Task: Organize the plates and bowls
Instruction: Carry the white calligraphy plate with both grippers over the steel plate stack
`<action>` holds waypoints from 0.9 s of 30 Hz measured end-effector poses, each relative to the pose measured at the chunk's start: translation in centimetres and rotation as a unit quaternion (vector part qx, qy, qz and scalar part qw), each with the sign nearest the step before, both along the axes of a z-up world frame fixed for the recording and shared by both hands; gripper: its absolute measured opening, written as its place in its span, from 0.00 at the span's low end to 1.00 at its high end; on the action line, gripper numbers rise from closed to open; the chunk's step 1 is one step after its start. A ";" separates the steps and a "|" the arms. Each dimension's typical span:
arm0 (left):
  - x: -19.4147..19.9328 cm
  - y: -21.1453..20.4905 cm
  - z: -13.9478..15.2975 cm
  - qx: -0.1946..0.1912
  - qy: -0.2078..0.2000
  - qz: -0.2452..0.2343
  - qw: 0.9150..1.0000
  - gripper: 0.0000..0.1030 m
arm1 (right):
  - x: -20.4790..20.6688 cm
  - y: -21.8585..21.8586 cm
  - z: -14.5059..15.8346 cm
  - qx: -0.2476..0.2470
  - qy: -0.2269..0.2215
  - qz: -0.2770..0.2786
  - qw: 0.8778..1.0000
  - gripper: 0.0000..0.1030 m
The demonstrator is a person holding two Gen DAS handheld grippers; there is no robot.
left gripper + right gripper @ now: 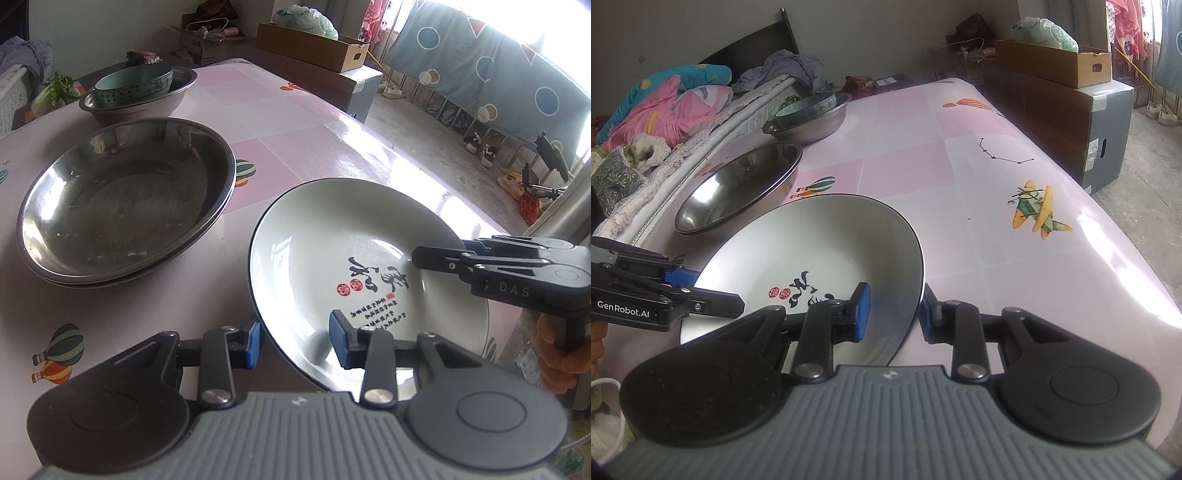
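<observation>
Plate (354,236) rim sits between both spread pairs of fingers (295,343) (894,314), pads not touching.

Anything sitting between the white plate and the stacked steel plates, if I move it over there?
Nothing visible: only bare pink tablecloth lies between the white plate and the steel plates.

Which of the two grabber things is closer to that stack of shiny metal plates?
The left. The left gripper straddles the white plate's rim on the side facing the metal plates. The right gripper straddles the opposite rim, farther away.
</observation>
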State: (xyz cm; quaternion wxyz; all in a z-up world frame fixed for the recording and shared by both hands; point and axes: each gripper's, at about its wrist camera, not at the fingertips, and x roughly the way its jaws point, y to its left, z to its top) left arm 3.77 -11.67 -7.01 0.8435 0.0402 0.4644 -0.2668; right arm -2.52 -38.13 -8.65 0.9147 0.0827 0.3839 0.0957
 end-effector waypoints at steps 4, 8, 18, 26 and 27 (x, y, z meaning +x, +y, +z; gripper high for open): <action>0.0 -0.1 0.1 0.003 0.001 0.003 1.000 0.37 | 0.0 0.0 0.1 -0.001 0.001 -0.002 1.000 0.27; 0.1 -0.2 0.1 0.005 0.002 0.008 1.000 0.37 | 0.0 0.2 0.3 -0.006 0.000 -0.002 1.000 0.27; 0.1 -0.1 0.1 0.002 0.008 0.013 1.000 0.37 | -0.1 0.2 0.9 -0.006 -0.006 -0.004 1.000 0.27; -0.1 0.1 0.4 -0.002 0.006 0.019 1.000 0.37 | -0.2 0.2 1.4 -0.006 -0.014 -0.003 1.000 0.27; -0.1 0.1 0.5 -0.002 0.006 0.020 1.000 0.37 | -0.2 0.2 1.5 -0.006 -0.015 -0.004 1.000 0.27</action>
